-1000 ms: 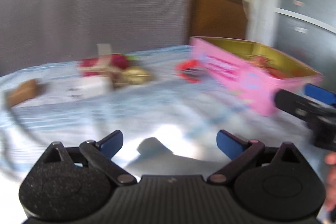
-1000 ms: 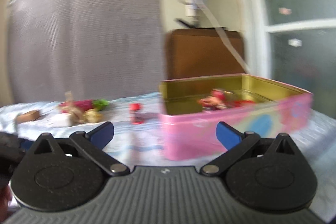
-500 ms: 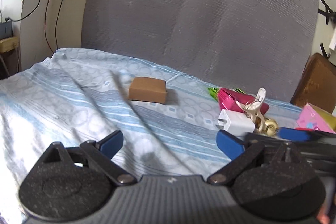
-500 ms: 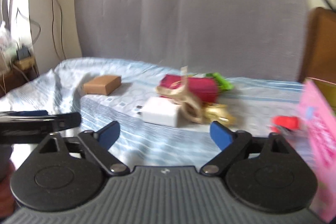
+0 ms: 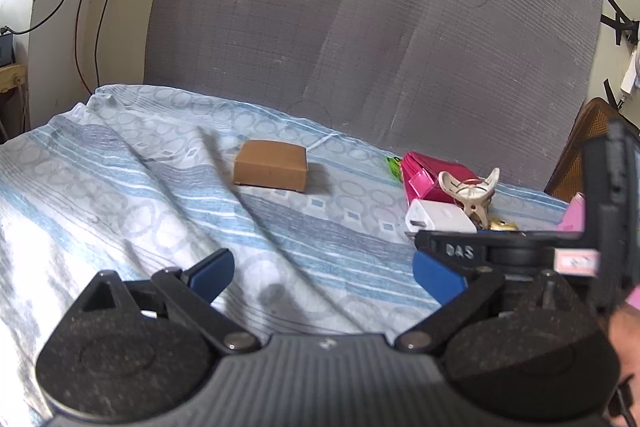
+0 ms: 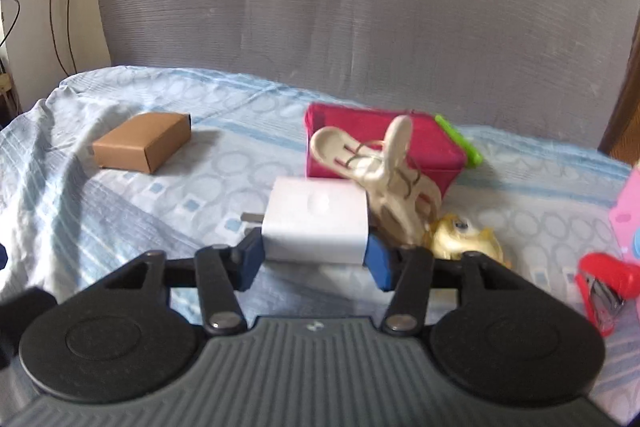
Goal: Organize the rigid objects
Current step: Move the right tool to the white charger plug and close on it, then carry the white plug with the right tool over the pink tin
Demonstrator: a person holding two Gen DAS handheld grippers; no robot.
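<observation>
A white charger point(image 6: 316, 223) lies on the blue patterned sheet point(image 6: 208, 187). My right gripper point(image 6: 315, 261) is closing on it, with both blue pads touching its sides. Behind the charger a cream clip point(image 6: 384, 167) leans on a magenta box point(image 6: 380, 143). A yellow toy point(image 6: 464, 239) sits at its right. In the left wrist view the charger point(image 5: 436, 219) shows just past one of the right gripper's fingers point(image 5: 460, 251). My left gripper point(image 5: 324, 275) hovers open over bare sheet, nothing between its pads. A brown box point(image 5: 271, 167) lies further back.
A red stapler point(image 6: 604, 283) and the corner of a pink tin point(image 6: 628, 223) are at the right edge. A green piece point(image 6: 460, 139) pokes out behind the magenta box. A grey padded backrest point(image 5: 360, 27) rises behind the bed. Cables hang on the left wall.
Both views swung left from the pink tin to the pile of objects. The right gripper came up to the white charger and its jaws narrowed around it. The left gripper has held still lately.
</observation>
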